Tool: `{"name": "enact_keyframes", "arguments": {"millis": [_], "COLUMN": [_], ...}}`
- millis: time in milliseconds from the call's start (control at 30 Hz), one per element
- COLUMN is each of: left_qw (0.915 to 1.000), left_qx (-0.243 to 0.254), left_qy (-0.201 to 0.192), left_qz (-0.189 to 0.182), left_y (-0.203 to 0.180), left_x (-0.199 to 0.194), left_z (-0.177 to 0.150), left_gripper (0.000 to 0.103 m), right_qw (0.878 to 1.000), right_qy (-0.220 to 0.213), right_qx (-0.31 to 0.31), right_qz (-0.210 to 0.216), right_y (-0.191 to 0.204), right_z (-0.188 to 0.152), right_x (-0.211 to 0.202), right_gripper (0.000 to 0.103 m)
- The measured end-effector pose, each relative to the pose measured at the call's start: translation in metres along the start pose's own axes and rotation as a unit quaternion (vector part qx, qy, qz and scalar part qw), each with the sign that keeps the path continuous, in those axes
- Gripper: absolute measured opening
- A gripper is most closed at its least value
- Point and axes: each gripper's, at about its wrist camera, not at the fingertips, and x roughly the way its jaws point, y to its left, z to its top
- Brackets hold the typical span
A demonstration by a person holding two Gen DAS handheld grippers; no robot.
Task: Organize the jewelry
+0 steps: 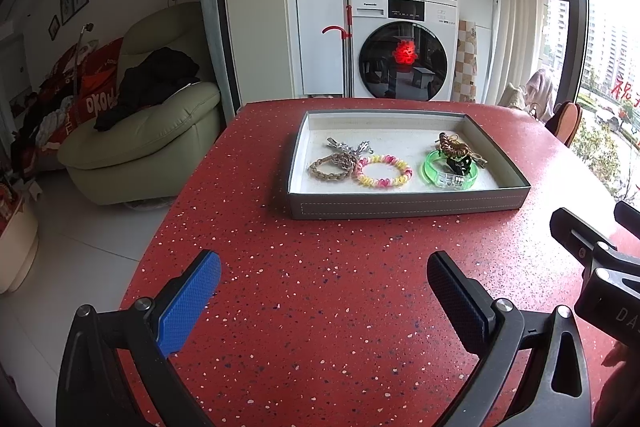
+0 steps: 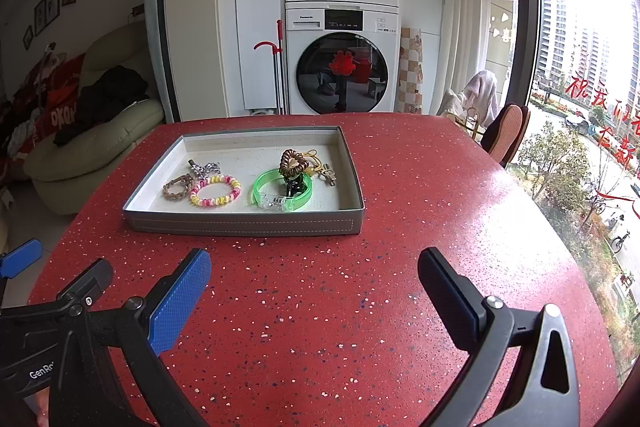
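A grey tray (image 1: 408, 205) (image 2: 244, 223) sits on the red speckled table. In it lie a brown braided bracelet (image 1: 330, 167) (image 2: 176, 187), a silver clip (image 1: 348, 147) (image 2: 204, 167), a pink-yellow coil bracelet (image 1: 383, 171) (image 2: 215, 191), a green plastic bangle (image 1: 448, 173) (image 2: 282, 191), a black clip inside the bangle (image 1: 458, 165) (image 2: 294, 185), and a brown coil hair tie (image 1: 452, 145) (image 2: 293, 163). My left gripper (image 1: 324, 287) is open and empty, in front of the tray. My right gripper (image 2: 314, 285) is open and empty, in front of the tray's right end.
The red table (image 1: 320, 307) (image 2: 440, 207) ends at a rounded edge on the left and right. A green sofa (image 1: 140, 143) stands at left, stacked washing machines (image 1: 400, 47) behind, a chair back (image 2: 506, 135) and window at right.
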Motion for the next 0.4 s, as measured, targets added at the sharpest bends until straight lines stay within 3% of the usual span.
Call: {"name": "enact_keyframes", "arguments": {"millis": [400], "left_qw": [0.9999], "left_qx": [0.010], "left_qy": [-0.006], "left_qz": [-0.006], "left_y": [-0.0036], "left_x": [-0.0027], "left_z": [-0.0013], "left_gripper": [0.103], "right_qw": [1.000], "right_qy": [0.001], "right_qx": [0.000], "right_qz": [0.000], "right_y": [0.0027], "right_z": [-0.0004], "right_x": [-0.0001], "right_gripper": [0.103]}}
